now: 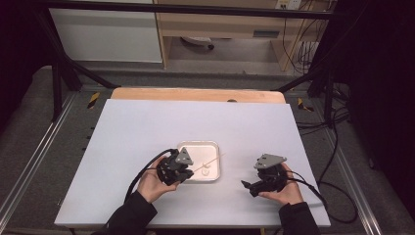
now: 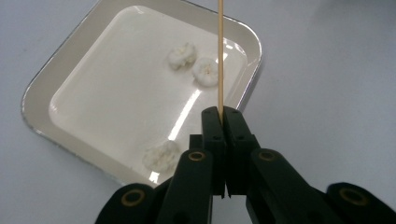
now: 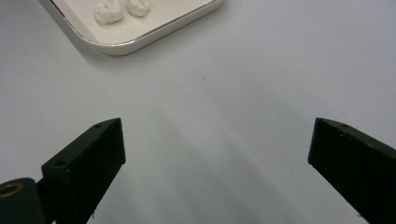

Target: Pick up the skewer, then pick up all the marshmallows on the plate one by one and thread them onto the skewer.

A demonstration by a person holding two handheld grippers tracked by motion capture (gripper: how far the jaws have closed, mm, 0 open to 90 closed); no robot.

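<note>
A white square tray (image 1: 198, 143) lies near the middle of the white table. It holds three small white puffy pieces (image 2: 182, 55), two close together and one (image 2: 161, 156) apart near a corner. My left gripper (image 1: 188, 174) is at the tray's left front edge, shut on a thin wooden skewer (image 2: 219, 56). The skewer reaches out over the tray, and in the left gripper view it runs past one of the paired pieces (image 2: 206, 72). My right gripper (image 1: 247, 187) hovers over bare table to the right of the tray. Its jaws stand wide apart with nothing between them (image 3: 217, 135).
The white tabletop (image 1: 147, 127) rests on a wooden board that shows along its far edge. Black frame bars (image 1: 58, 78) stand at both far corners, and cables trail off the right side. The tray's rim (image 3: 140, 42) lies ahead of the right gripper.
</note>
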